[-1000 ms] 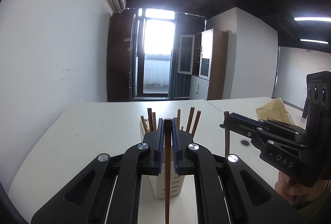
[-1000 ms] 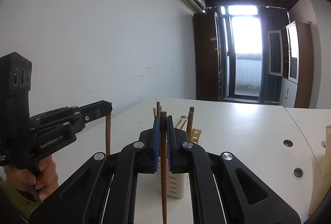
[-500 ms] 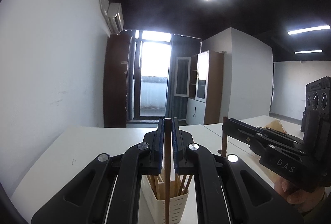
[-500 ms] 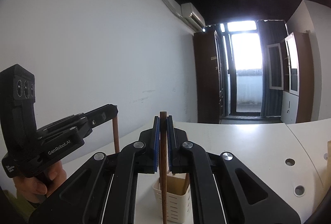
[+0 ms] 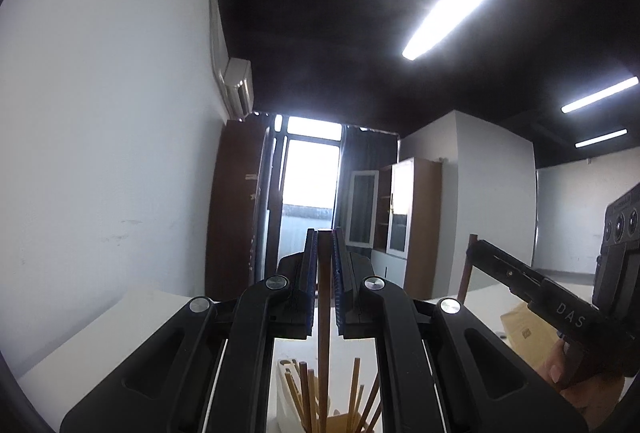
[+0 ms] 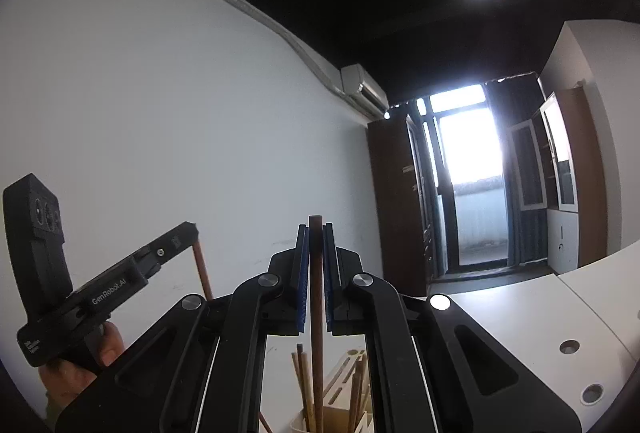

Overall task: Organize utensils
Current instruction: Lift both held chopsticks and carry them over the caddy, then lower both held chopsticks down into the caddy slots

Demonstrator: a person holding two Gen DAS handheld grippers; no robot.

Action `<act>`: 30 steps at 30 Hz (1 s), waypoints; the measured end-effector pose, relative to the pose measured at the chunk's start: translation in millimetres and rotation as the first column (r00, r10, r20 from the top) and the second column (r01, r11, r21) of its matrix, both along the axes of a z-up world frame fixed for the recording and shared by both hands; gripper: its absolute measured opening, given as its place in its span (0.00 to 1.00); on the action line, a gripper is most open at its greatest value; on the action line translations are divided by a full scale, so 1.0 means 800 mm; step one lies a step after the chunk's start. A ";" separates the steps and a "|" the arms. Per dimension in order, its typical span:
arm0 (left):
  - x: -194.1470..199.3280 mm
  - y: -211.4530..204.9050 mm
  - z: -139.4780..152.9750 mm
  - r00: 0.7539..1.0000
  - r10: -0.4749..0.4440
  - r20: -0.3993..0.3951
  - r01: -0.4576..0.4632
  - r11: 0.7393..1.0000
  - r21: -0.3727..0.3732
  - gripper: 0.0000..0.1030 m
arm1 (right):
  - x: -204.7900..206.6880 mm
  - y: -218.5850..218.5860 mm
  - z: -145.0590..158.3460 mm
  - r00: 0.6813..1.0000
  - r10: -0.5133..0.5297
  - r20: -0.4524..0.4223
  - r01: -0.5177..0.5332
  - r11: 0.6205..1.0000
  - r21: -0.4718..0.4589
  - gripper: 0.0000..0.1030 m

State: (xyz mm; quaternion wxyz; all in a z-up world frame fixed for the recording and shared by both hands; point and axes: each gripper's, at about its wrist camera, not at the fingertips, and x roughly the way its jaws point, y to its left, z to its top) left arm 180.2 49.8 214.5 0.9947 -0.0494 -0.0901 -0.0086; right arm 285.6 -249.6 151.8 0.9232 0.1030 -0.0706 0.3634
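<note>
Two dark brown chopsticks are held, one per gripper. In the left wrist view, the left gripper [image 5: 323,233] is clamped on the left chopstick [image 5: 323,297], which is pinched upright between the blue pads at frame centre, its top level with the fingertips and its shaft running down to the lower edge. Directly below, the white utensil holder [image 5: 288,397] with lighter chopsticks standing in it is seen at the bottom centre, on the white table [image 5: 120,333]. In the right wrist view, the right gripper [image 6: 315,227] is likewise clamped on the right chopstick [image 6: 316,297], upright at centre, its top slightly above the fingertips. The same holder lies below it at the lower edge.
</note>
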 end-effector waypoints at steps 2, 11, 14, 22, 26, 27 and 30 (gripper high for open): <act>-0.007 0.001 0.002 0.999 0.012 0.045 -0.011 1.000 -0.013 0.06 | 0.000 0.001 0.001 1.000 -0.005 0.016 0.004 1.000 0.012 0.07; 0.003 -0.004 0.000 0.998 0.007 0.068 -0.006 1.000 -0.025 0.06 | 0.015 0.012 -0.007 0.998 -0.037 0.042 0.034 0.998 0.060 0.07; 0.008 -0.016 -0.008 0.999 0.001 0.054 -0.001 1.000 -0.013 0.06 | 0.025 0.022 -0.014 0.999 -0.041 0.033 0.039 0.998 0.046 0.07; 0.034 -0.027 -0.033 1.000 0.011 -0.029 -0.010 0.999 0.032 0.07 | 0.047 0.043 -0.033 0.999 -0.035 -0.025 0.035 0.999 -0.031 0.07; 0.048 -0.025 -0.045 0.996 0.025 -0.089 -0.022 0.999 0.029 0.07 | 0.047 0.049 -0.040 0.999 -0.036 -0.040 0.033 0.997 -0.069 0.07; 0.051 -0.024 -0.047 0.994 0.017 -0.105 -0.015 1.000 0.024 0.06 | 0.047 0.050 -0.042 0.998 -0.032 -0.049 0.028 0.997 -0.075 0.07; 0.052 -0.025 -0.053 0.992 0.015 -0.129 -0.011 0.999 0.031 0.07 | 0.046 0.050 -0.044 0.998 -0.025 -0.065 0.019 0.996 -0.090 0.07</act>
